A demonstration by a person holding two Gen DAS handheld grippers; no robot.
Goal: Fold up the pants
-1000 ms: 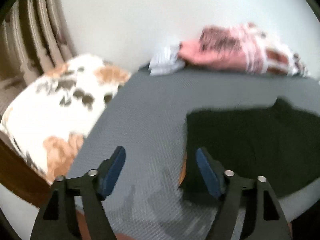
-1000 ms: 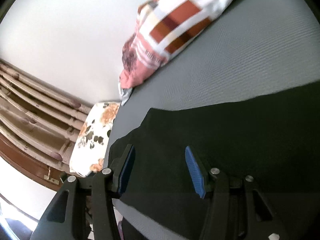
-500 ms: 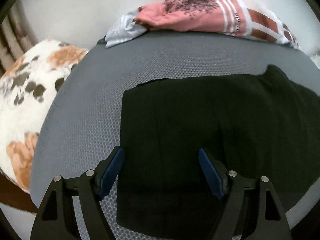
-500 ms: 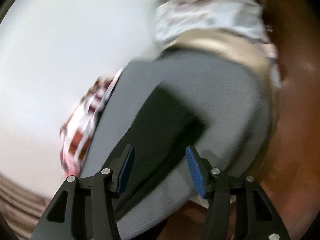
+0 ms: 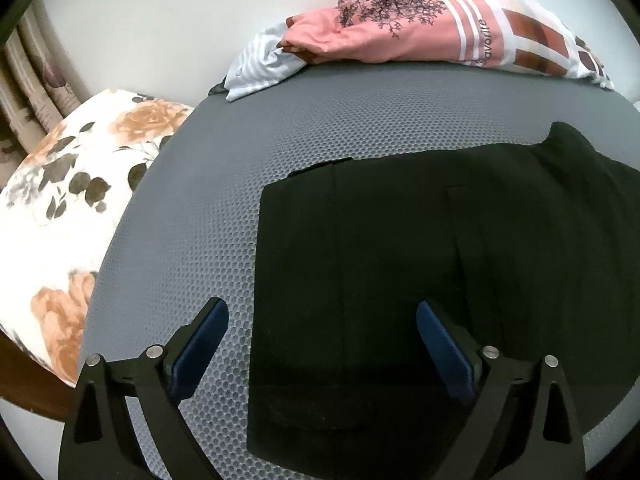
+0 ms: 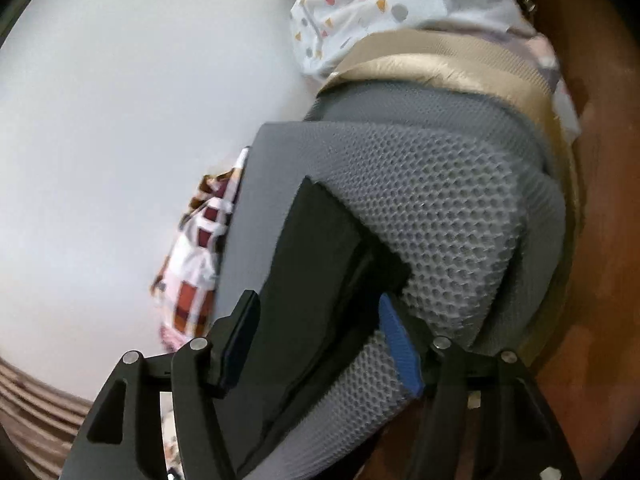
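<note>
Black pants (image 5: 400,264) lie flat on the grey mesh mattress (image 5: 248,152), folded into a broad rectangle. My left gripper (image 5: 322,332) is open and empty, hovering over the pants' near left edge. In the right wrist view the pants (image 6: 316,264) show as a dark slab near the mattress corner (image 6: 448,216). My right gripper (image 6: 320,328) is open, its jaws standing either side of the pants' end near the mattress edge, holding nothing.
A pink and striped pile of clothes (image 5: 420,28) lies at the far edge by the white wall. A floral pillow (image 5: 68,208) sits to the left. A gold cushion (image 6: 440,68) and patterned white cloth (image 6: 380,4) lie beyond the mattress corner; wooden floor (image 6: 600,280) lies beside it.
The left gripper swung right from the pillow side to over the pants. The right gripper turned sharply and dropped to the pants' end at the mattress corner. Both stayed open.
</note>
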